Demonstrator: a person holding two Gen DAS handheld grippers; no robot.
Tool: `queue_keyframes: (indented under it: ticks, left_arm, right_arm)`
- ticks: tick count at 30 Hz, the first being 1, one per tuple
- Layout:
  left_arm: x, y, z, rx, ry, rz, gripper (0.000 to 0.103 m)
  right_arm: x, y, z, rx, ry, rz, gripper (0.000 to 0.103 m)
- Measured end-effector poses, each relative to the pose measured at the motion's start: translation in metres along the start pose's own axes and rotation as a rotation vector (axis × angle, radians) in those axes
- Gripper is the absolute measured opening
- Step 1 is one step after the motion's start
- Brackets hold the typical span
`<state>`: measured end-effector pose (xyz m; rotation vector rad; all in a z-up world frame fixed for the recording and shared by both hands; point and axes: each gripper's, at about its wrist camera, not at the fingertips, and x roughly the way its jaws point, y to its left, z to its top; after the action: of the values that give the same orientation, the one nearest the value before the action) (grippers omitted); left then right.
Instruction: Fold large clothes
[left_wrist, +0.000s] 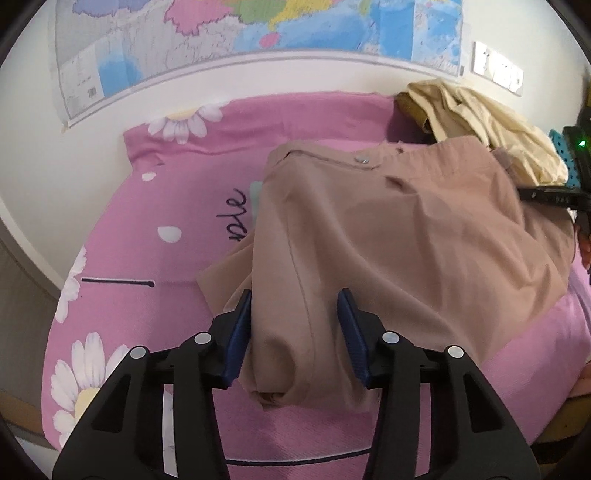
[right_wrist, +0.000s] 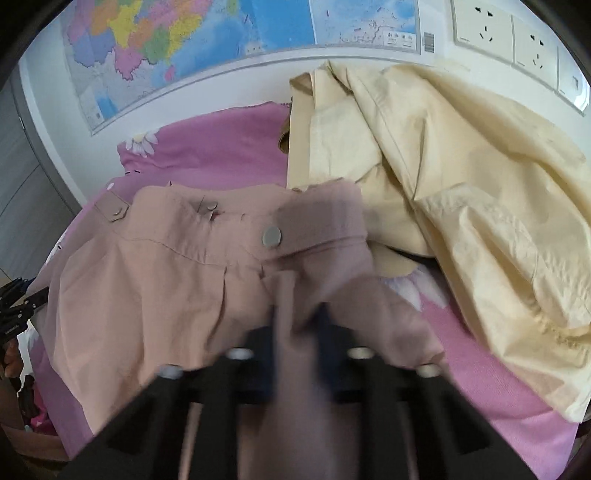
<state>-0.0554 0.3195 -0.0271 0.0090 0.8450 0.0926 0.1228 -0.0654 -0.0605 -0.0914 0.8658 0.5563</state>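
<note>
Beneath everything lies the pink bedsheet (left_wrist: 177, 206) printed with white daisies, spread against a white wall where a coloured map (left_wrist: 258, 33) hangs, with a row of wall sockets (right_wrist: 517, 40) to its right. Across the middle of that sheet sprawls the garment I am working on, a tan-pink pair of trousers (left_wrist: 388, 229), its waistband toward the wall and its legs running back toward me; in my right wrist view the same trousers (right_wrist: 147, 280) fill the lower left. Behind and to the right of them a cream-yellow jacket (right_wrist: 461, 166) is heaped in loose folds, its lower edge touching the waistband corner. My left gripper (left_wrist: 295, 314) has its jaws spread wide, the blue pads standing on either side of a bunched trouser leg without pressing in on it; the cloth passes between them and hangs past the black frame. My right gripper (right_wrist: 295, 321) is blurred, but a strip of the waistband end comes straight down between its fingers, drawn together there, so its jaws look clamped on the trousers. From the left wrist view that right gripper (left_wrist: 546, 195) shows only as a dark piece at the far right edge. Smallest of all, a silver snap button (right_wrist: 271, 236) sits on the waistband tab.
</note>
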Motion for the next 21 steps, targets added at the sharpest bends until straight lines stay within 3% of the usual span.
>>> queue_keyframes:
  ticks: [6, 9, 11, 12, 13, 14, 15, 16, 18, 21]
  left_arm:
    - [0.008, 0.008, -0.001, -0.038, 0.018, 0.004, 0.045]
    - [0.014, 0.014, -0.001, -0.080, 0.038, 0.022, 0.049]
    - [0.017, 0.019, -0.001, -0.119, 0.054, 0.040, 0.059]
    - [0.017, 0.022, -0.002, -0.142, 0.058, 0.045, 0.062]
    - [0.014, 0.026, -0.004, -0.173, 0.054, 0.041, 0.064]
    - [0.009, 0.029, -0.006, -0.193, 0.047, 0.020, 0.063]
    - [0.002, 0.032, -0.010, -0.216, 0.034, -0.012, 0.062]
    - [-0.007, 0.036, -0.015, -0.237, 0.020, -0.043, 0.062]
    - [-0.021, 0.041, -0.024, -0.262, 0.008, -0.106, 0.062]
    - [-0.039, 0.040, -0.038, -0.262, -0.009, -0.200, 0.062]
  right_arm:
    - [-0.013, -0.019, 0.010, 0.071, -0.054, -0.050, 0.004]
    - [0.000, -0.036, 0.008, 0.148, -0.005, 0.000, 0.006]
    - [0.011, -0.040, 0.003, 0.159, 0.045, 0.016, 0.011]
    - [0.009, -0.039, 0.002, 0.161, 0.036, 0.017, 0.020]
    - [0.003, -0.039, 0.001, 0.171, 0.025, 0.029, 0.039]
    - [-0.010, -0.041, -0.001, 0.184, 0.004, 0.054, 0.051]
    - [-0.022, -0.042, -0.003, 0.194, -0.023, 0.058, 0.071]
    - [-0.037, -0.043, -0.007, 0.203, -0.057, 0.072, 0.080]
    - [-0.072, -0.048, -0.020, 0.217, -0.101, 0.151, 0.081]
    - [-0.097, -0.065, -0.052, 0.334, -0.066, 0.271, 0.088]
